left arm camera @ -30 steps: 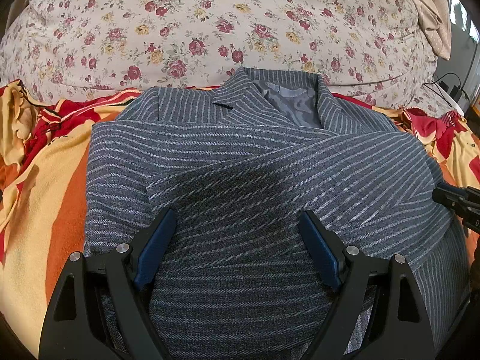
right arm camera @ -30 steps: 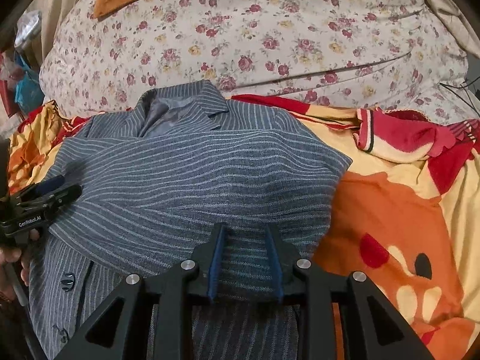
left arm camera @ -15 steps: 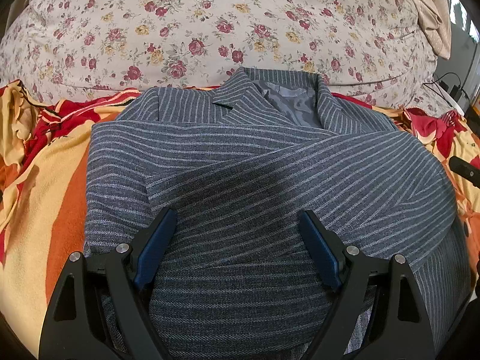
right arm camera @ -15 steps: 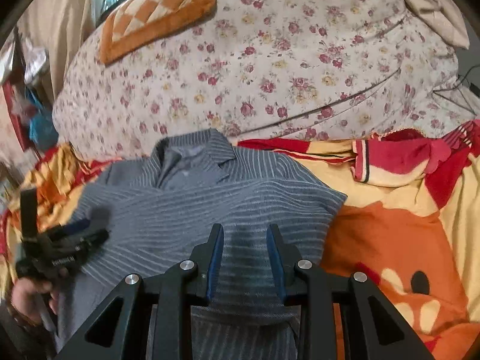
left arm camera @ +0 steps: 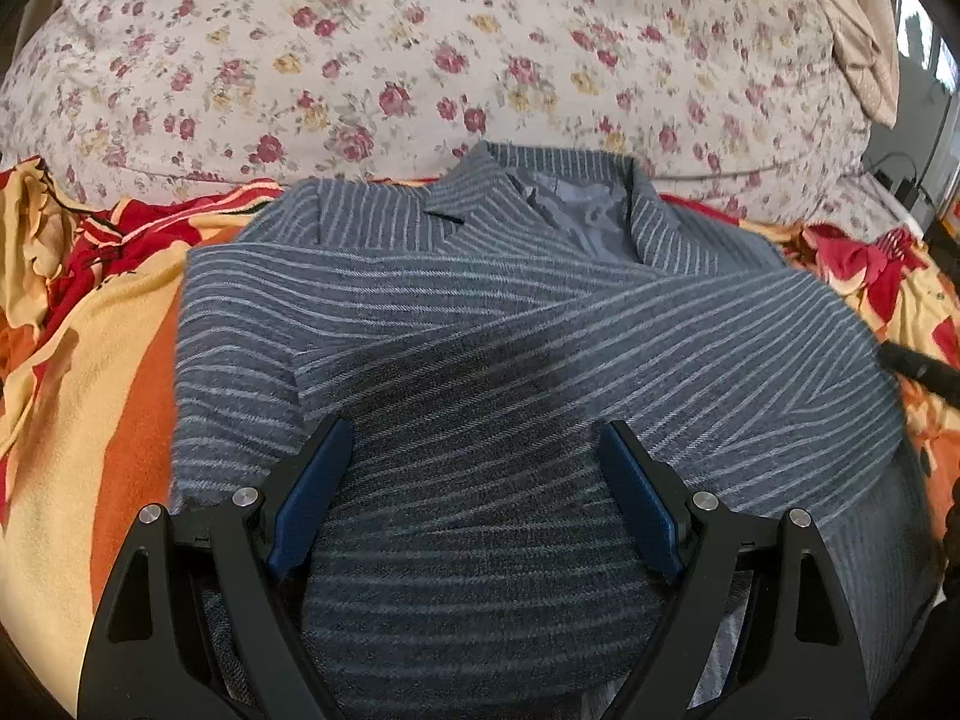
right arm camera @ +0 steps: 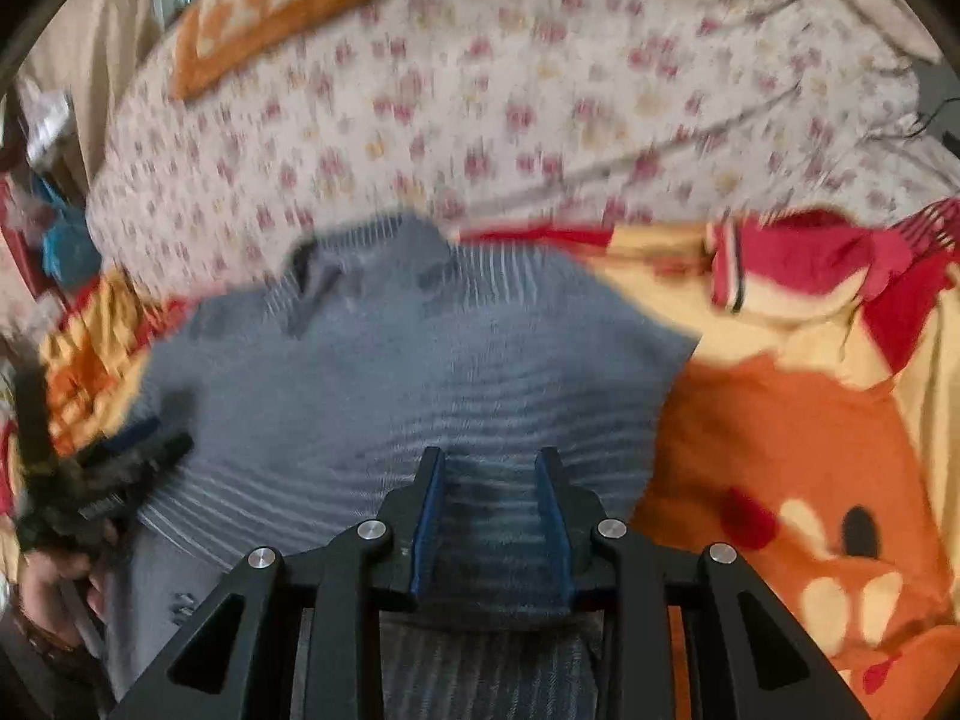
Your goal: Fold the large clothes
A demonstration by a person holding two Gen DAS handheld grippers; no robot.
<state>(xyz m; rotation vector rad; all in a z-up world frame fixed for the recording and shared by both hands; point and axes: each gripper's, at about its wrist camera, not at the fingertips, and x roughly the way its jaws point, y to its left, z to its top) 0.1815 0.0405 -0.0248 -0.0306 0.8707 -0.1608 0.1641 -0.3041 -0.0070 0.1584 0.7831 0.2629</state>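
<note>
A grey pinstriped jacket (left arm camera: pixel 480 324) lies on the bed with its collar toward the pillows and both sleeves folded across its chest. My left gripper (left arm camera: pixel 474 456) hovers over its lower front, jaws wide apart and empty. In the blurred right wrist view the jacket (right arm camera: pixel 390 384) lies ahead and to the left. My right gripper (right arm camera: pixel 489 468) is above the jacket's right side, jaws partly apart with nothing between them. The left gripper shows at the left edge of that view (right arm camera: pixel 114 468), and the right gripper's tip shows at the right edge of the left wrist view (left arm camera: pixel 924 366).
A floral duvet (left arm camera: pixel 420 48) is piled behind the jacket. A red, orange and yellow cartoon blanket (right arm camera: pixel 810 450) covers the bed on both sides. An orange checked cushion (right arm camera: pixel 282 0) rests on the duvet. Cables (left arm camera: pixel 900 180) lie at the far right.
My right gripper has lifted and pulled back from the jacket, and its view is now blurred by motion. The left gripper has barely moved.
</note>
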